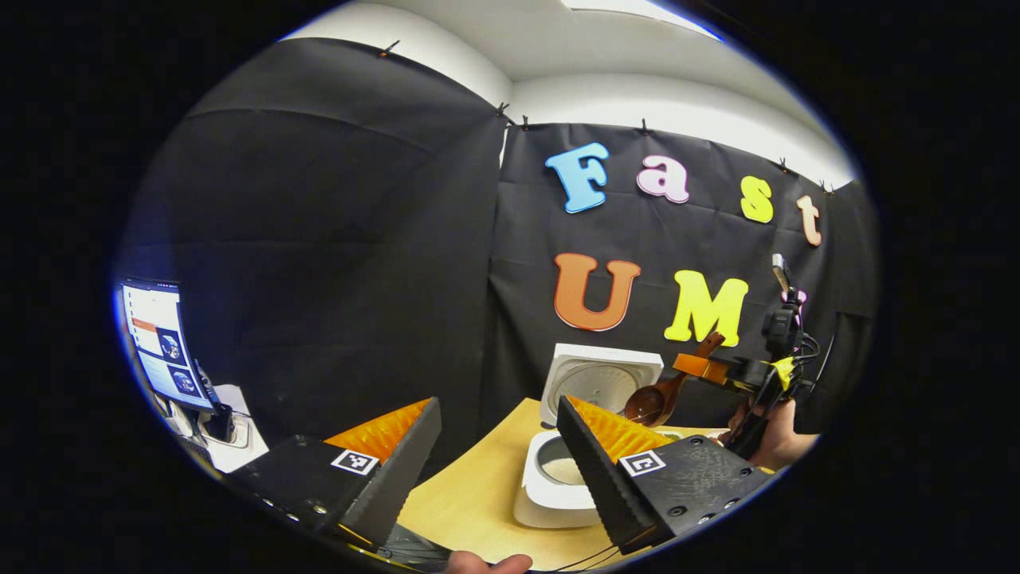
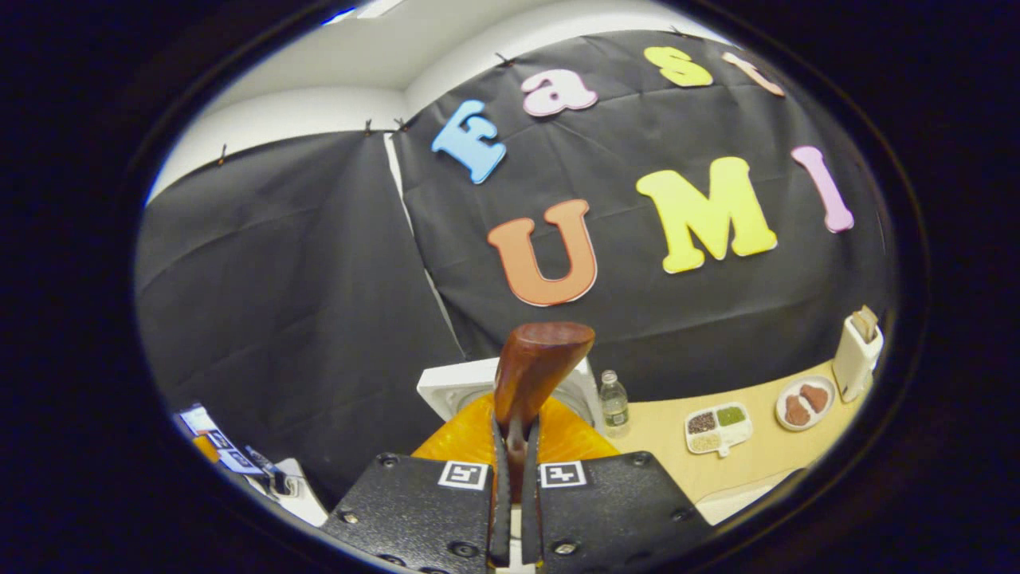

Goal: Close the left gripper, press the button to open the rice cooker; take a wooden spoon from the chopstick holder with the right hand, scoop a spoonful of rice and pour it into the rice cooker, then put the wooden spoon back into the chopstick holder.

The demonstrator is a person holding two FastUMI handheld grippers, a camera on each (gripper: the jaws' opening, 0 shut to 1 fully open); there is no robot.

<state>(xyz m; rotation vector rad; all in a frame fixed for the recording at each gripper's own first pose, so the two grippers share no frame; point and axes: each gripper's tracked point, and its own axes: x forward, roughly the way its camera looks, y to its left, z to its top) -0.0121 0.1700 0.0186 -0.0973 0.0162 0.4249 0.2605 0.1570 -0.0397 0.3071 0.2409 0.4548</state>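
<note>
- In the left gripper view, a monitor (image 1: 163,344) stands at the far left on a pale side surface.
- The left gripper (image 1: 498,446) fills the near foreground, its two fingers spread wide apart with nothing between them.
- Beyond those fingers the wooden table (image 1: 470,494) carries the white rice cooker (image 1: 558,478); its lid (image 1: 599,379) stands upright at the back, and pale rice lies in the inner pot.
- Right of the lid, the wooden spoon (image 1: 657,399) hangs tilted, bowl down and to the left, above the cooker's right side.
- The right gripper (image 1: 701,368) grips the spoon's handle, with a hand (image 1: 769,438) beneath it.
- In the right gripper view, the fingers are closed tight on the spoon handle (image 2: 534,375), which rises straight up between them.
- To the right on the table stand a small bottle (image 2: 613,402), a divided tray (image 2: 717,428) of grains, a plate (image 2: 805,402) with brown pieces, and at the far right the white chopstick holder (image 2: 857,355).
</note>
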